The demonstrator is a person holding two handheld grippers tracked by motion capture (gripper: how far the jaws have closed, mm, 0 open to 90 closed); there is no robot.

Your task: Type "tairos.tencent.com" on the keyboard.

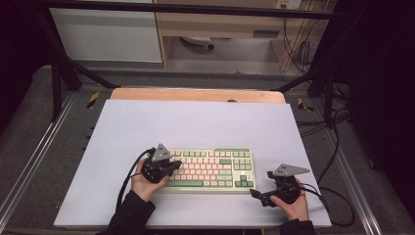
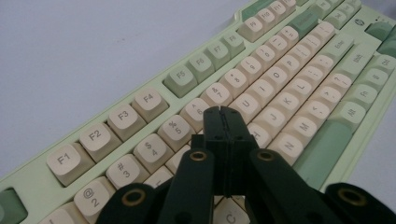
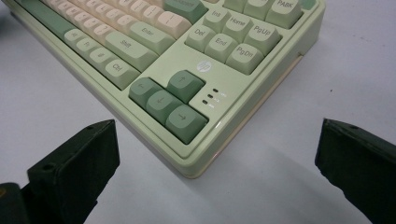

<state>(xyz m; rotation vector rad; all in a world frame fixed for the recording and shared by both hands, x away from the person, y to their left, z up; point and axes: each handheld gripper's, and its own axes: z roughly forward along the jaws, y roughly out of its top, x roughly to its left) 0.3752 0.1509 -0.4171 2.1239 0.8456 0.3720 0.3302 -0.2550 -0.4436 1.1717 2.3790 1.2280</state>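
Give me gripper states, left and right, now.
Left gripper: shut, holding nothing, tips over the keyboard's letter keys.
Right gripper: open, holding nothing, jaws either side of the keyboard's corner by the arrow keys.

A keyboard on a pale surface

The surface (image 1: 147, 122) is flat and light grey-blue, with a strip of bare wood along its far edge. A green and cream keyboard (image 1: 215, 169) lies flat on it, close to the near edge and about midway between the side edges.

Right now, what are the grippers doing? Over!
Left gripper shut, tips over keyboard letter keys. Right gripper open, by its arrow-key corner. Nothing in the way.
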